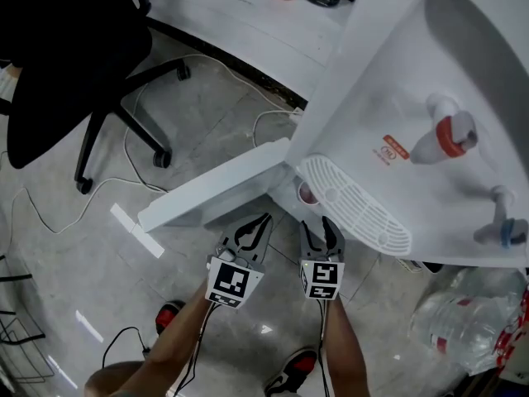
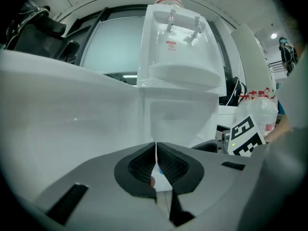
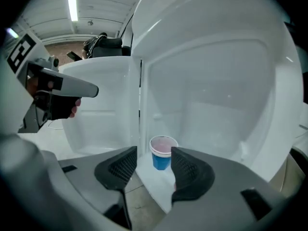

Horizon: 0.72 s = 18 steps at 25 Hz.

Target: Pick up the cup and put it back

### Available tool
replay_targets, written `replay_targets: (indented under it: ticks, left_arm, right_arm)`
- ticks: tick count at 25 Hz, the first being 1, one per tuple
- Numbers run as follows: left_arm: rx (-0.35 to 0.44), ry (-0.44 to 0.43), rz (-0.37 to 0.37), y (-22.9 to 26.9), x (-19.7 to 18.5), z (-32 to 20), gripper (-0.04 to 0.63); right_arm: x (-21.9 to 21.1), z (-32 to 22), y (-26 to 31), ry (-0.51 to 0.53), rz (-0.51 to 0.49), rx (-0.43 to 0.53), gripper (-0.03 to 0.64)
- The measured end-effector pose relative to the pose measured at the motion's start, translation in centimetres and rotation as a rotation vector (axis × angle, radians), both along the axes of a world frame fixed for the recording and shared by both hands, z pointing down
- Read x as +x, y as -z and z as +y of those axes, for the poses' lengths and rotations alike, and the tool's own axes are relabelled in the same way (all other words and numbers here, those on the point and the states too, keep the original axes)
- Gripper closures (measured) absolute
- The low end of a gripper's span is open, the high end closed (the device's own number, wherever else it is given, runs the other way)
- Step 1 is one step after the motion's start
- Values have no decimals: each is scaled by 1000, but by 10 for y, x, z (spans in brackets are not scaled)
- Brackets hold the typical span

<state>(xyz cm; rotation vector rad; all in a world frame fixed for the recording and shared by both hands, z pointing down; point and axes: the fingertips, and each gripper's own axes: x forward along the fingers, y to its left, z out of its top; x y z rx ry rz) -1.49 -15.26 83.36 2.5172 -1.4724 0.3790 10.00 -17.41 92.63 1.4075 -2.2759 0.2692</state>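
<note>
The blue cup (image 3: pixel 162 154) stands upright inside the lower compartment of the water dispenser (image 1: pixel 388 98), whose door (image 1: pixel 216 187) hangs open to the left. The right gripper (image 3: pixel 154 159), jaws spread, is aligned just short of the cup without touching it, evidently for the pickup. The left gripper (image 2: pixel 156 148), jaws pressed together and empty, waits beside the door. Tiled floor (image 1: pixel 207 106); office chair (image 1: pixel 58 48) far left.

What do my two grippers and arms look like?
The left gripper and right gripper are grey and claw-shaped, with black ribbed pads. Each carries a cube with black-and-white square markers. Thin black cables run along the forearms, which have no sleeves.
</note>
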Motion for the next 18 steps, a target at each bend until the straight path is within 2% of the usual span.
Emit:
replay_targets:
  ticks: [2,5,11,18]
  left_arm:
    - [5,8,2,-5,0,-5,566]
    - [16,12,-1,-14,3,-14,566]
    - [27,16,-6,-34,4,-24,566]
    - [28,24,-7,-50,3,-28,566]
  right_arm:
    - [-3,-7,-6,-8,-11,13,357]
    - [-1,-24,-13,-45,-41,34,324]
    - [-4,-51,-37,-59,-52,26,290]
    - [-4,-69,-62,-73,-47,19,291]
